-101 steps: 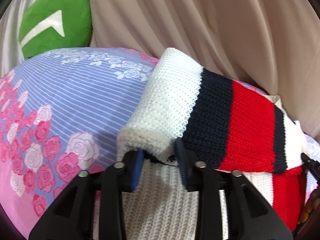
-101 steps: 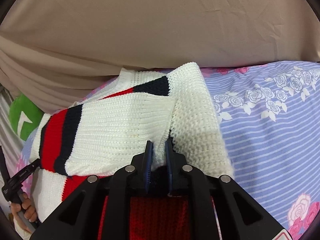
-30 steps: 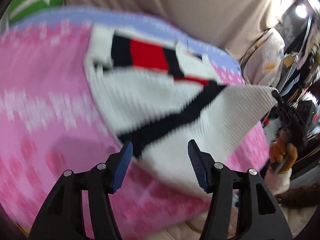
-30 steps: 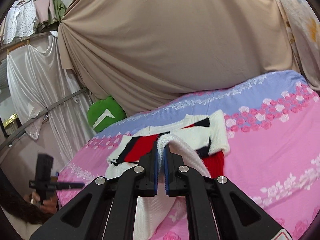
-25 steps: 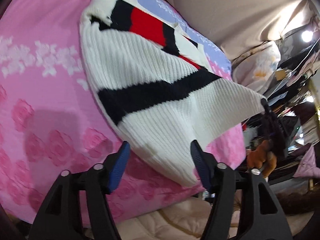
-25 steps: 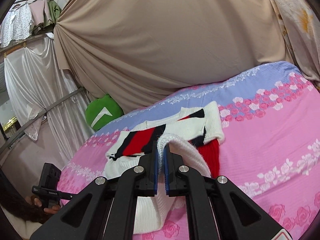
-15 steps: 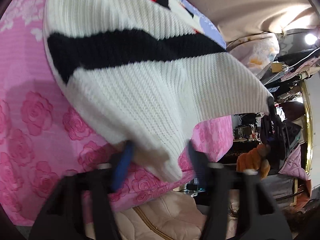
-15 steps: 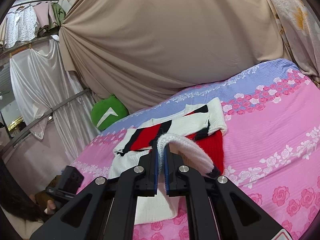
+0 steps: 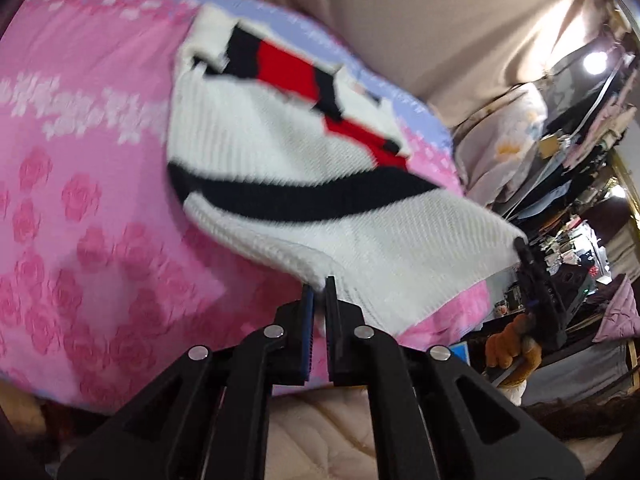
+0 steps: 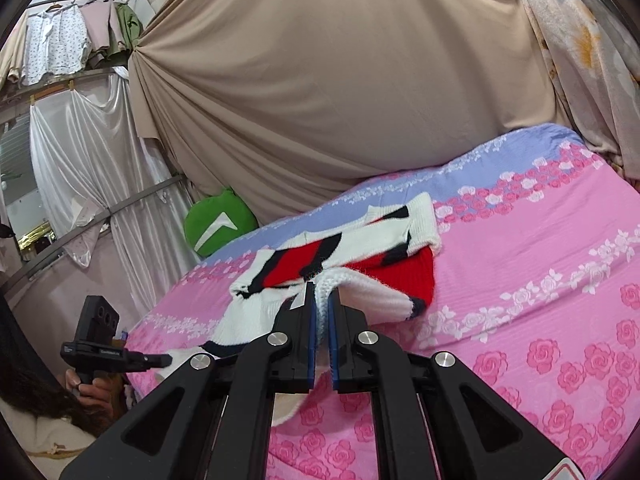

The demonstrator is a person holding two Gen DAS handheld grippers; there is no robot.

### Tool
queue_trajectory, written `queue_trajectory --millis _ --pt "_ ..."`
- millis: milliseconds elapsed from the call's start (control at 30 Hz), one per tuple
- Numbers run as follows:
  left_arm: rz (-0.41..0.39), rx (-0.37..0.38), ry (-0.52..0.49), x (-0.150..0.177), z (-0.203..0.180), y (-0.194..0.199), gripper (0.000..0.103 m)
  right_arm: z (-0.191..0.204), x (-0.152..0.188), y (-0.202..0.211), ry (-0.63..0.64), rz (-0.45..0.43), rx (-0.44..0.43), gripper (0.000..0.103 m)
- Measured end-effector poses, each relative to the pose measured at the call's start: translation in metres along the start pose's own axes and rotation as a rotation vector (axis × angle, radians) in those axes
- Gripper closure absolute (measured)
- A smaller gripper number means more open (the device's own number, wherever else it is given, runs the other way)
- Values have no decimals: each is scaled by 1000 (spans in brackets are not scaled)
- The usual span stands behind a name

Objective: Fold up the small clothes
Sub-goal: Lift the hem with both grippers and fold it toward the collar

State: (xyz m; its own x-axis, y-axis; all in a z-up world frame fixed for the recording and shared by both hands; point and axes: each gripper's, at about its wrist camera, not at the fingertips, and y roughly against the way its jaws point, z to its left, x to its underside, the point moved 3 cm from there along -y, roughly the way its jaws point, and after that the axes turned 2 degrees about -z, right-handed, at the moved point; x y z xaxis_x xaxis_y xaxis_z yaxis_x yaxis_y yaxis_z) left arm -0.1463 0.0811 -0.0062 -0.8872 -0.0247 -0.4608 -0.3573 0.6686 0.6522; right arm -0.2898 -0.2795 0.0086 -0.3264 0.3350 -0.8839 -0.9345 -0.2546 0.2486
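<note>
Left gripper (image 9: 319, 285), low centre of its frame, has both fingers pinched on the sweater's (image 9: 280, 184) white hem; the knit stretches up and left across the pink bedspread (image 9: 80, 208). Right gripper (image 10: 321, 300), frame centre, is clamped on another white hem fold, the sweater's red and navy stripes lying beyond it mid-frame. Green cushion (image 10: 218, 226) sits left of centre against the tan drape (image 10: 320, 100).
</note>
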Motion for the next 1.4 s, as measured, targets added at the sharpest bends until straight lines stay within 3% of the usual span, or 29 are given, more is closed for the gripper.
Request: queue_trajectory --millis 133,233,267,300,367,400,467,533,567,633,867,1000,1167,1267,1400 --pt "86 -49 74 28 36 -12 99 -13 36 -13 -12 147 50 98" --pt "67 -40 119 34 49 -10 90 -28 57 -19 -27 232 92 96" --pt "51 -32 131 34 50 -9 70 -32 61 -20 -46 246 86 94" --pt "36 -9 147 34 51 -9 42 -35 63 -20 -60 249 85 92" --pt "16 82 181 32 51 -10 20 -39 67 -22 -82 252 71 88" --pt "11 94 182 31 48 -13 17 -41 70 -25 -100 257 58 87" --pt "10 99 136 28 40 -19 19 -42 74 -30 -119 261 39 87" --pt "37 112 81 28 31 -29 65 -38 76 -33 -104 246 35 93" --pt "76 131 60 29 26 -35 99 -33 73 -30 -96 219 10 94" --pt "35 148 25 27 15 -25 97 -19 63 -17 -68 157 -31 95" --pt "-360 174 -163 -1 -37 105 97 25 -2 41 -8 -83 -165 97" --pt "-519 133 -221 -51 -55 143 97 40 -55 37 39 -181 -242 97" --pt "-496 50 -202 -157 -35 108 97 21 -117 -49 47 -152 -187 97" --pt "-429 -66 -147 -236 -11 41 97 -15 -142 -141 -7 -55 -87 97" --pt "-292 -260 -79 -297 36 -65 95 -72 -146 -257 -110 97 29 97"
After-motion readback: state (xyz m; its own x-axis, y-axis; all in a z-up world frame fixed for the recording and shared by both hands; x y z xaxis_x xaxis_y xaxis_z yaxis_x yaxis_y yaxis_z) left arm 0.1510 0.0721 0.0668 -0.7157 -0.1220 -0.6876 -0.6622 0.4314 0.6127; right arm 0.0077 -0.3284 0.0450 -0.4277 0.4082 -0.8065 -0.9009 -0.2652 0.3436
